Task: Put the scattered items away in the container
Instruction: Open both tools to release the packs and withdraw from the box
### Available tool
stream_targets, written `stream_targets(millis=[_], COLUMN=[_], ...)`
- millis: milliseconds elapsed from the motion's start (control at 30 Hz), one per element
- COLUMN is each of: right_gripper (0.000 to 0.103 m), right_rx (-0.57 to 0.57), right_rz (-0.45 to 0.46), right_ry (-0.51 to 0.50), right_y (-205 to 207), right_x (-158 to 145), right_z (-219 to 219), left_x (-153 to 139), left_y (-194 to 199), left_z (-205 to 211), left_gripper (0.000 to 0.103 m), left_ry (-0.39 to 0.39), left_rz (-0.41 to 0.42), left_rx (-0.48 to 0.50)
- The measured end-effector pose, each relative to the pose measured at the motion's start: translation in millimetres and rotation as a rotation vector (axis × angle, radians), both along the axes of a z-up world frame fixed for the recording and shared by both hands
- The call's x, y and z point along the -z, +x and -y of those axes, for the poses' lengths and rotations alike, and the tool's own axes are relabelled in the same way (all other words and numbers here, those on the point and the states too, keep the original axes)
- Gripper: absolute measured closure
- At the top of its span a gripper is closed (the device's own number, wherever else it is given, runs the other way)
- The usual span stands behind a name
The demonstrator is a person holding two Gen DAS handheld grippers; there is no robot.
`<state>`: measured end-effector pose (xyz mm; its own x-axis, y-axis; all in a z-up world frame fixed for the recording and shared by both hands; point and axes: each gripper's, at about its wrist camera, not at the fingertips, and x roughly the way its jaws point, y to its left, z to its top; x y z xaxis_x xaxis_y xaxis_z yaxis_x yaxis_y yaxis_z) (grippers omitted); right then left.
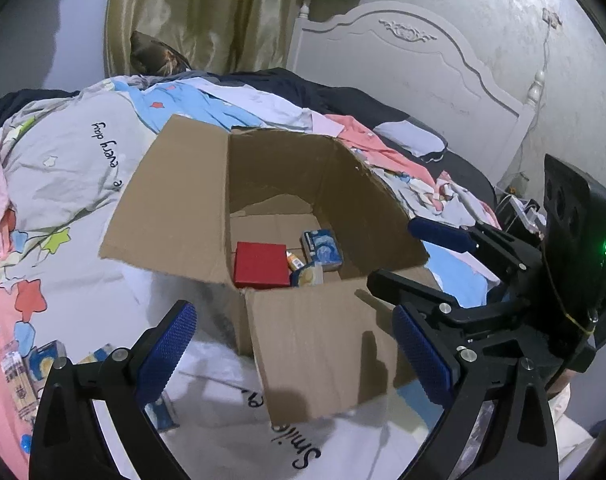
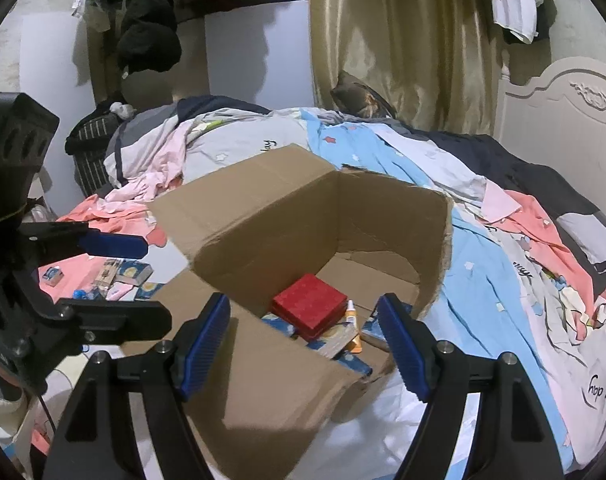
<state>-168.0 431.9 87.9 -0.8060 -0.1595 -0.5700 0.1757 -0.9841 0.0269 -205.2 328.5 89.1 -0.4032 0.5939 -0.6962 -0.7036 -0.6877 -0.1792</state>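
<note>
Surface: bedspread [image 1: 75,168], cardboard box [image 2: 263,220] set on it.
Room: headboard [image 1: 403,64] at 1 o'clock, curtain [image 2: 395,48] at 12.
Left gripper [image 1: 293,348]: spread wide, nothing held.
Right gripper [image 2: 303,344]: parted, nothing held.

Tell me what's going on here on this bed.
A person with two handheld grippers is tidying small items into an open brown cardboard box on the bed. A red square box and some blue packets already lie inside. Both the left gripper and right gripper are open and empty. More small packets remain on the bedding.
</note>
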Motion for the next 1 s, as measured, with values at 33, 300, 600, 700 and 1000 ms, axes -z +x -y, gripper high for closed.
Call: stream_targets(millis=[33, 300, 600, 700, 1000], right_gripper=[0.03, 0.03, 0.03, 0.03, 0.03], right_rx=[-0.005, -0.035, -0.072, -0.084, -0.111], right_rz=[0.0, -0.006, -0.009, -0.013, -0.02], right_ry=[0.002, -0.006, -0.006, -0.004, -0.008], right_y=[2, 16, 34, 39, 51], right_x=[0, -2, 0, -1, -1], right_z=[3, 19, 41, 50, 72], left_x=[-1, -5, -1, 1, 0], left_y=[4, 24, 37, 41, 56], left_z=[2, 24, 52, 62, 93], left_gripper=[0.002, 0.002, 0.002, 0.002, 0.002], left_ry=[-0.004, 0.003, 0.01, 0.012, -0.028], left_rz=[-0.009, -0.024, -0.018, -0.013, -0.083], left_rx=[-0.003, -0.022, -0.054, -0.07, -0.142])
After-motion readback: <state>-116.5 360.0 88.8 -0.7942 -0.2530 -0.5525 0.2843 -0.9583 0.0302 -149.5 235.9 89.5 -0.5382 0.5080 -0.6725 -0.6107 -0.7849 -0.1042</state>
